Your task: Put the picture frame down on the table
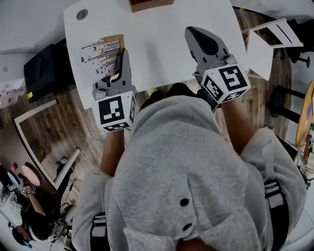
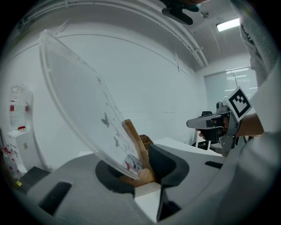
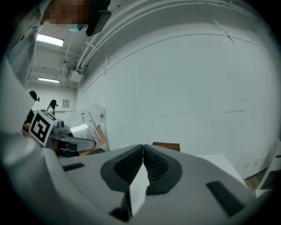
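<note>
The left tool [image 2: 141, 170] clamped a wood-backed, clear-fronted picture frame [image 1: 104, 55], tilted over the white table [image 1: 162, 39]. The right tool [image 3: 142, 163] was closed and empty. Laying the frame down apparently remained undone.

Wooden box [image 1: 151, 5], wood floor [image 1: 262, 98]

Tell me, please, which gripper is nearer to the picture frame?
Left. The left gripper is clamped on the picture frame; the right gripper hovers apart to its right, jaws shut on nothing.
</note>
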